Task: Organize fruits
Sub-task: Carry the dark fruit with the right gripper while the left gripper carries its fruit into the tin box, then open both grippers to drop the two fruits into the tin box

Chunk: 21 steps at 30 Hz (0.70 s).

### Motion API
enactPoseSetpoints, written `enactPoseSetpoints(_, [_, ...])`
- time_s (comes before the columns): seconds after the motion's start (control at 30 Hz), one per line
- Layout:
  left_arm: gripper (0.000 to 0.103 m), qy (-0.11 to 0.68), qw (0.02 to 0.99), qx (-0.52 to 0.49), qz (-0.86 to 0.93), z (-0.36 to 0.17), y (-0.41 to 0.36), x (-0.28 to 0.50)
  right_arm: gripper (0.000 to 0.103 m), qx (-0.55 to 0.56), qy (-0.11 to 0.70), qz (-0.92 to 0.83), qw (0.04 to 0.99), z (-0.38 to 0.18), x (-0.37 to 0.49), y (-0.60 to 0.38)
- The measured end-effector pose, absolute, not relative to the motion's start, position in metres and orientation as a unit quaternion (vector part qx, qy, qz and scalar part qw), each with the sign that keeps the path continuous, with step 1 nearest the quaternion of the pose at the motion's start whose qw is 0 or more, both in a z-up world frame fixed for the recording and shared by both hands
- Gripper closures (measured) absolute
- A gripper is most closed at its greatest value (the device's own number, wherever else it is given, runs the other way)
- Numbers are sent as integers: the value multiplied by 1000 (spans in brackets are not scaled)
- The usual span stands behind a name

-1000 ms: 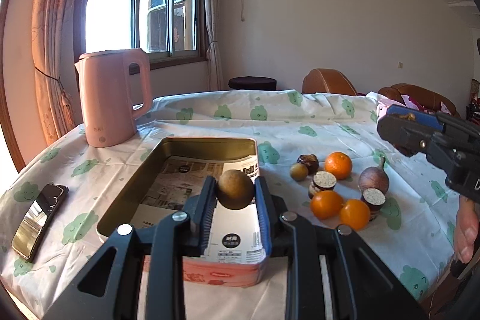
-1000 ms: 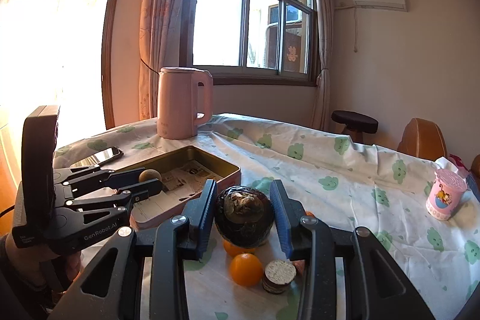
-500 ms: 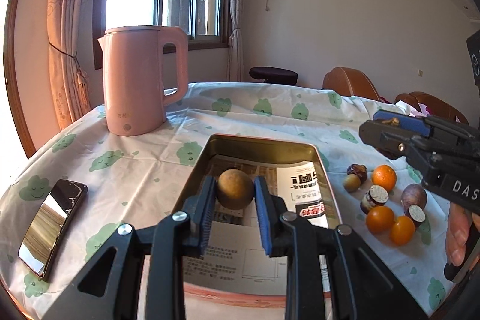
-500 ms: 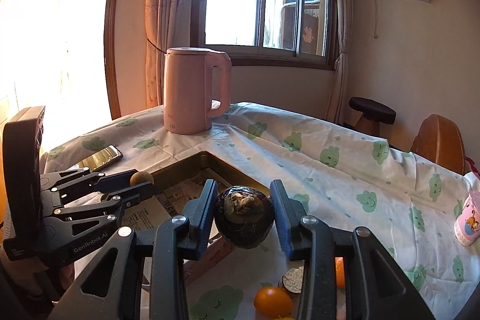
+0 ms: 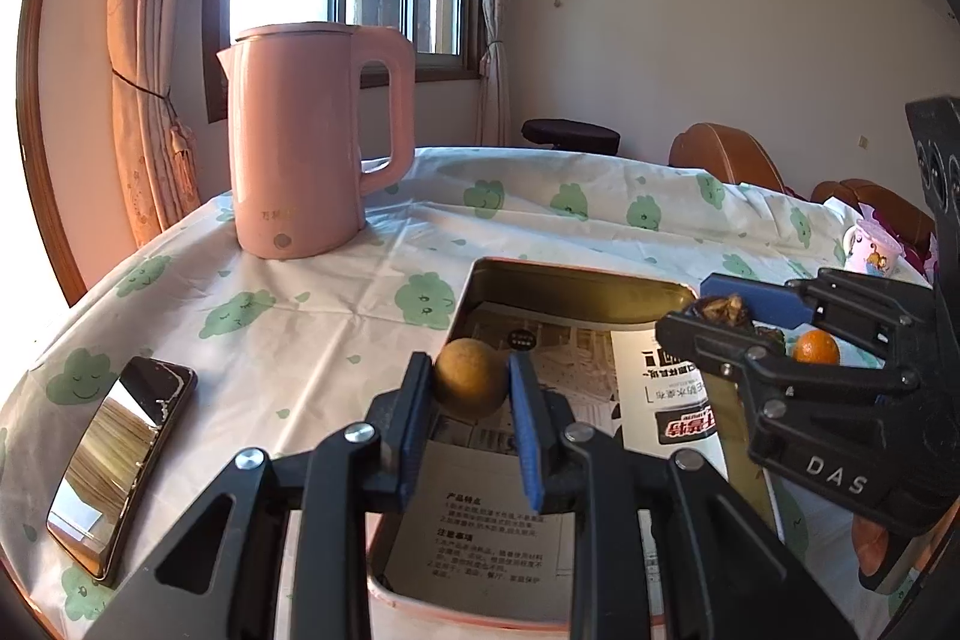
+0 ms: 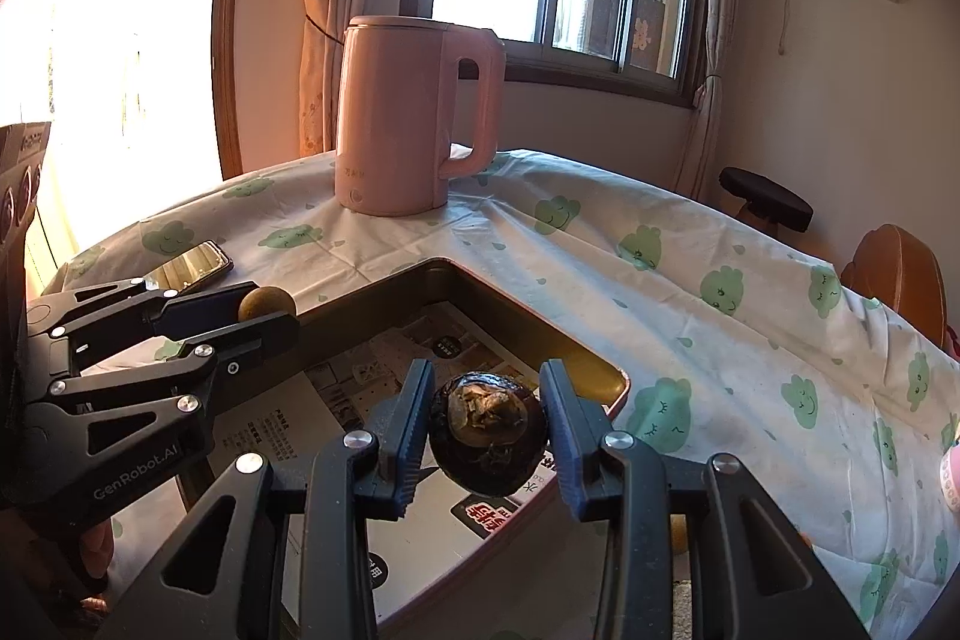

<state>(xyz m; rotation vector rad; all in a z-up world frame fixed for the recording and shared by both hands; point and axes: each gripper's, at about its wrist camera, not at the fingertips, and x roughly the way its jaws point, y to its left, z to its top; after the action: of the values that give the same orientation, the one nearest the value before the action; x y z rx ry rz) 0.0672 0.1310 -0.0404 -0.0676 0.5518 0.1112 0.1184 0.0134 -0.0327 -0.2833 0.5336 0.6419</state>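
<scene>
Through the left wrist camera we see our left tongs (image 5: 470,388) clamped on a small round tan fruit (image 5: 470,377), its blue-padded fingers (image 5: 414,418) pressing it from both sides. We hold that fruit above the left edge of the metal tin (image 5: 576,280), whose floor is lined with printed paper (image 5: 660,388). The tin sits on the worktop (image 5: 336,316), which is covered by a white cloth with green cloud prints. A pink kettle (image 5: 312,136) stands upright behind the tin to the left, and a phone (image 5: 120,454) lies flat near the left edge of the cloth. On the right of this view our right tongs (image 5: 720,310) reach in over the tin's right side, gripping a dark fruit (image 5: 723,309). An orange (image 5: 815,347) shows just behind them, and a pink cup (image 5: 873,250) stands farther back.

Through the right wrist camera our right tongs (image 6: 487,421) are closed on the dark fruit (image 6: 487,433), a brownish-black round piece with a rough pale patch on top, hanging over the tin's (image 6: 384,292) paper lining near its right rim. To the left, our left tongs (image 6: 267,310) grip the tan fruit (image 6: 267,303) over the tin's far left rim. The kettle (image 6: 414,112) stands behind, and the phone (image 6: 189,265) lies beside the left tongs.
</scene>
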Motion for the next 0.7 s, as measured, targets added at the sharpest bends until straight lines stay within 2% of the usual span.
enactPoseSetpoints(0.7, [75, 289, 955, -28, 57, -43, 131, 75, 64, -152, 295, 320, 887, -56, 128, 35])
